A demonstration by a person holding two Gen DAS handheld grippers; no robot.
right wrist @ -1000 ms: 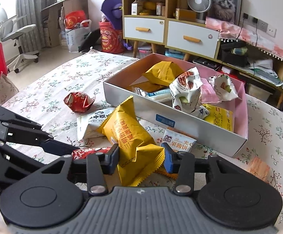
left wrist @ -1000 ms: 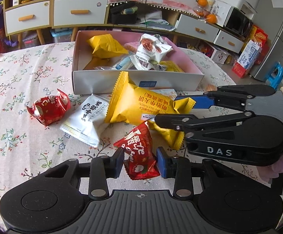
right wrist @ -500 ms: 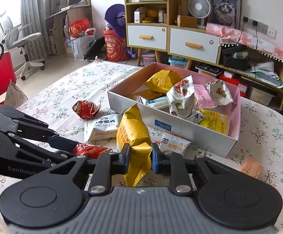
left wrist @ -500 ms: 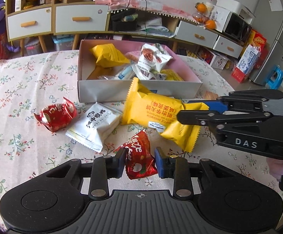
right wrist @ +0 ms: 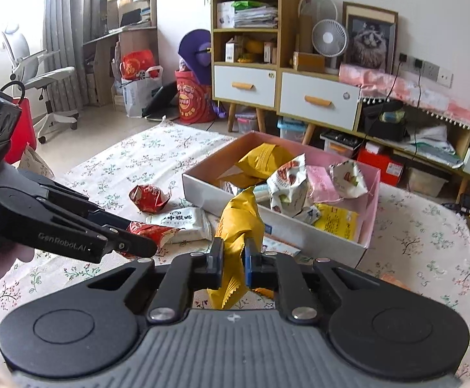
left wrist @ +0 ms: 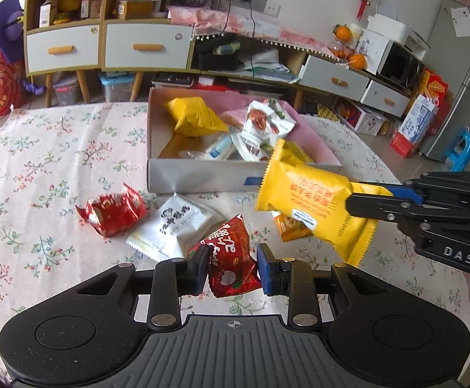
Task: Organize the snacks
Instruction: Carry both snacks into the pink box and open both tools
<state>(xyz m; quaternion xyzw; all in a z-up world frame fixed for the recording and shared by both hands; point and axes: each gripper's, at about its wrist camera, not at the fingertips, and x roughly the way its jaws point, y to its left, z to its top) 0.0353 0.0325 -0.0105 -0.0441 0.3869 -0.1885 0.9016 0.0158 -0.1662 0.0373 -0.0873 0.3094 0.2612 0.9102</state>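
Note:
My left gripper [left wrist: 232, 266] is shut on a red snack packet [left wrist: 230, 258] and holds it just above the floral table. My right gripper [right wrist: 234, 263] is shut on the end of a large yellow snack bag [right wrist: 241, 223]; in the left wrist view that bag [left wrist: 309, 203] hangs in the air right of the box. The open box [left wrist: 199, 174] with a pink inside holds several snacks. A second red packet [left wrist: 112, 210] and a white packet [left wrist: 175, 226] lie on the table in front of the box.
A small orange packet [left wrist: 288, 228] lies under the lifted yellow bag. A white-and-blue packet [right wrist: 278, 245] lies by the box's front wall. Cabinets, drawers and shelves stand behind the table. An office chair [right wrist: 37, 74] stands far left.
My right gripper closed on the yellow bag and lifted it off the table, up and to the right. My left gripper closed on the red packet and raised it slightly.

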